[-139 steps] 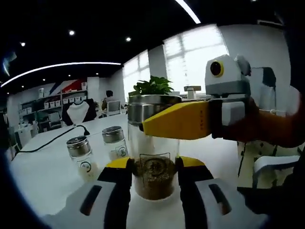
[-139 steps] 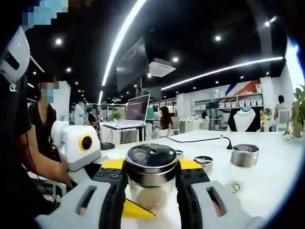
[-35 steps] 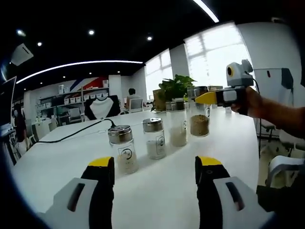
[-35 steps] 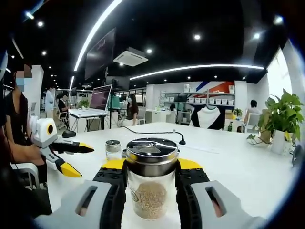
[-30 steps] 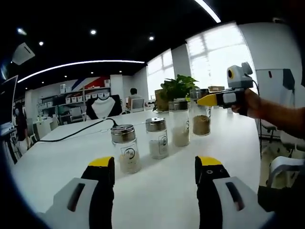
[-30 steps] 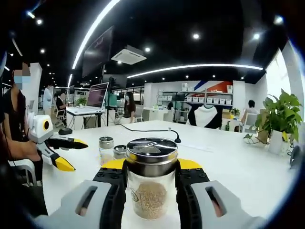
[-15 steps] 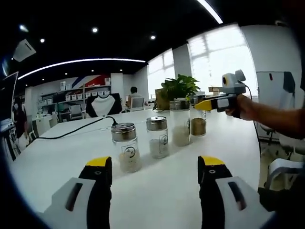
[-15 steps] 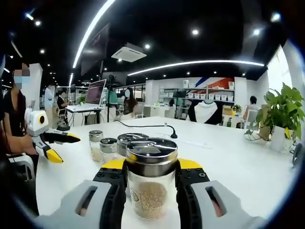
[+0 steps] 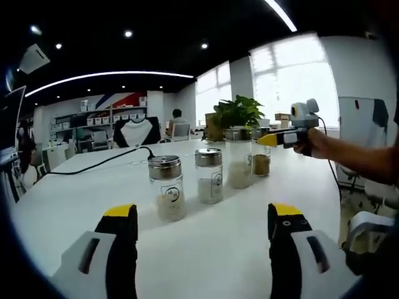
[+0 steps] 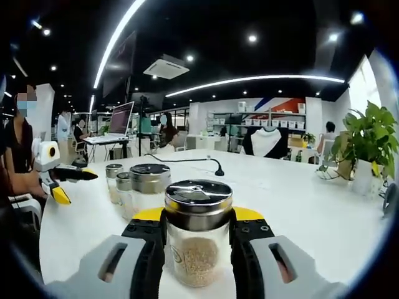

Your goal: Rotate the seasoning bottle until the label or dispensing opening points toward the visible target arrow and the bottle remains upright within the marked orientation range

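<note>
Your right gripper (image 10: 198, 237) clamped the upright steel-capped glass seasoning bottle of brown grains (image 10: 198, 240).
Your left gripper (image 9: 199, 218) stood apart, three similar bottles (image 9: 209, 175) at twelve o'clock.

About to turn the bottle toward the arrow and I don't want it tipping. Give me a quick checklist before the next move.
1. Right tongs shut on the bottle: ok.
2. Bottle upright: ok.
3. Left tongs open, holding nothing, well short of the row of jars: ok.
4. Neighbouring jar close behind the bottle; room to turn: cannot tell.
5. Target arrow and marked range on the table: cannot tell.
6. Label direction: faces the right gripper view; versus the arrow, cannot tell.
</note>
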Demonstrator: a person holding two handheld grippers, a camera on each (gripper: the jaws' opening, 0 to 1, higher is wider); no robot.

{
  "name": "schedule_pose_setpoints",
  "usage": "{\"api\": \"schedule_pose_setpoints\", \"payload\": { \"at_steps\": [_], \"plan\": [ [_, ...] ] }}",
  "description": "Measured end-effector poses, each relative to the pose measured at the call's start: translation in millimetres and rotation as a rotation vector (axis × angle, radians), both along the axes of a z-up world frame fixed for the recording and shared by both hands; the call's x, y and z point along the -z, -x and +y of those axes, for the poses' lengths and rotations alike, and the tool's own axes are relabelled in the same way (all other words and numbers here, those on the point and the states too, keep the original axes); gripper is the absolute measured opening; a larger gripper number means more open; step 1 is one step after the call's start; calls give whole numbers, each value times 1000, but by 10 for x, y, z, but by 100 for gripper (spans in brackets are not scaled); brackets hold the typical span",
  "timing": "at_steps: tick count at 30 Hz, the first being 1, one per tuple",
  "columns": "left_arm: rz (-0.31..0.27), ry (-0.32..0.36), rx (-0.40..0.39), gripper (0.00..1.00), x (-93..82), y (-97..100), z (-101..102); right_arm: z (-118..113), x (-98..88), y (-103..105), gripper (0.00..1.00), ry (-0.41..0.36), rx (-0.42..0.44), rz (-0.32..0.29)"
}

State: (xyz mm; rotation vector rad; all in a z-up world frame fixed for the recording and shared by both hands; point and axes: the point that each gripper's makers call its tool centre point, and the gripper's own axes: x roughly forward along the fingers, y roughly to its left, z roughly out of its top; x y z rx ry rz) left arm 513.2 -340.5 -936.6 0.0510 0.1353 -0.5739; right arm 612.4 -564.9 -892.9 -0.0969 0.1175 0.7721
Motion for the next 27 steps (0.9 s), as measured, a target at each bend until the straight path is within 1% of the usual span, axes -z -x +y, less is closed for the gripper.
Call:
{"api": "schedule_pose_setpoints", "payload": {
  "at_steps": [6, 12, 22, 27],
  "plan": [
    [23, 12, -1, 100, 27, -3, -8, -82, -1, -14, 37, -18, -1, 10],
    [40, 27, 5, 100, 38, -5, -16, -67, 5, 7, 37, -18, -23, 16],
    [38, 27, 10, 100, 21, -1, -46, -45, 16, 37, 38, -18, -31, 17],
    [34, 26, 11, 100, -2, 20, -54, -50, 25, 36, 38, -42, -36, 17]
  ]
}}
